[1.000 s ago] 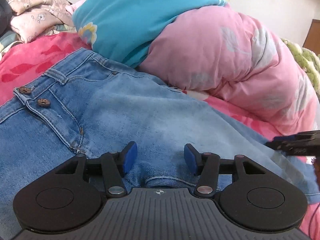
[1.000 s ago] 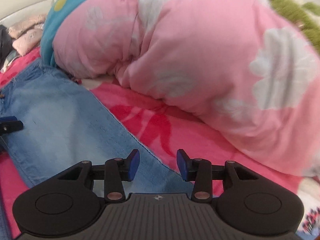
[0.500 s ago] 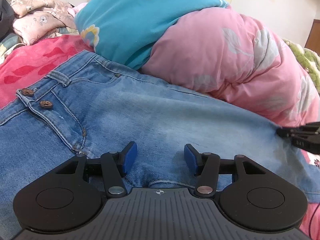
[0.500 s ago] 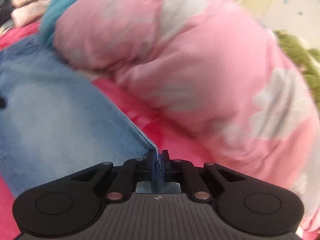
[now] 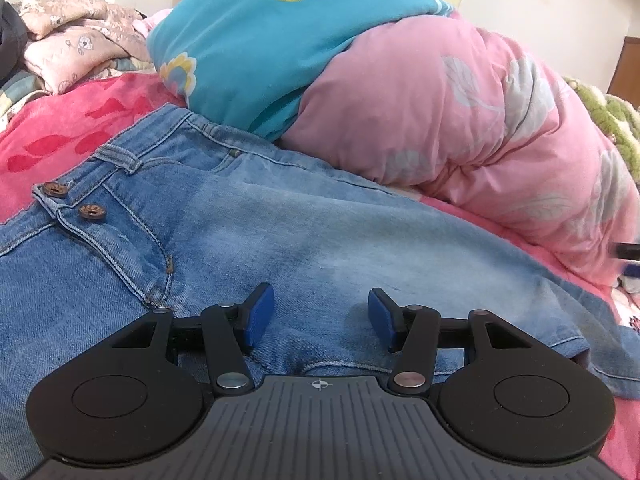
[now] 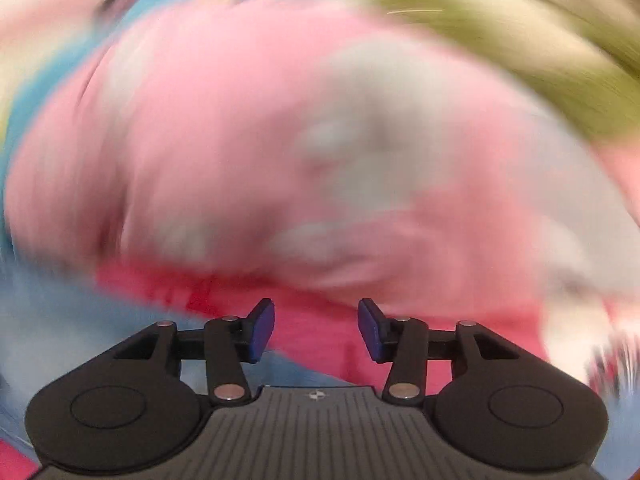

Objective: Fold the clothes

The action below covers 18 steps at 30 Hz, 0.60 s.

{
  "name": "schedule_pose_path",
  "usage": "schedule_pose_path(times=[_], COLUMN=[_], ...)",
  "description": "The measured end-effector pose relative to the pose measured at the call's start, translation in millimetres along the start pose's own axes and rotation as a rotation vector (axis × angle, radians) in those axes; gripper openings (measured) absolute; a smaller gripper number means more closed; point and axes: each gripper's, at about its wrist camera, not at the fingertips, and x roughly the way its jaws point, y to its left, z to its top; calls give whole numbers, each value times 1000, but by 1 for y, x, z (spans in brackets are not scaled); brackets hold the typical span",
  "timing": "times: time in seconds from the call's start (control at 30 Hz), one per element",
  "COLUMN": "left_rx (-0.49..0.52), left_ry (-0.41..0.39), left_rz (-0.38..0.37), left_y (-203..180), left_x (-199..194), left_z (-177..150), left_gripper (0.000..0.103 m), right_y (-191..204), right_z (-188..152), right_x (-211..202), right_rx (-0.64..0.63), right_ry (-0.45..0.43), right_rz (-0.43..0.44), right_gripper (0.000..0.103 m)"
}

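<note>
Blue jeans [image 5: 256, 232] lie flat on the red bedspread [image 5: 60, 140], no readable label, two brown buttons [image 5: 72, 200] at the waistband. The left gripper [image 5: 320, 316] hovers over the crotch seam, jaws half open, gripping nothing. The right gripper [image 6: 316, 330] is opening, empty, above blurred bedspread beside the pink duvet [image 5: 460, 120].

Cream wall [image 5: 552, 8] behind bed; brown wooden edge [image 5: 626, 68] at right; even light.
</note>
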Motion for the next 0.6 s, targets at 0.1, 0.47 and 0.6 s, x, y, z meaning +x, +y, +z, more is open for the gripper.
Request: schedule_pose_path(times=[0.1, 0.47, 0.6], left_rx=[21, 156, 183], left_ry=[-22, -31, 11], left_rz=[-12, -236, -288], left_y=[-4, -93, -130], left_x=[-10, -61, -56], left_z=[-1, -6, -12], left_gripper=[52, 52, 52], right_y=[-72, -287, -320], right_z=[-10, -122, -131], right_x=[-53, -194, -180], right_rx=[321, 903, 967], right_ry=[-42, -69, -73], right_rz=[51, -93, -70], right_gripper=[54, 57, 57])
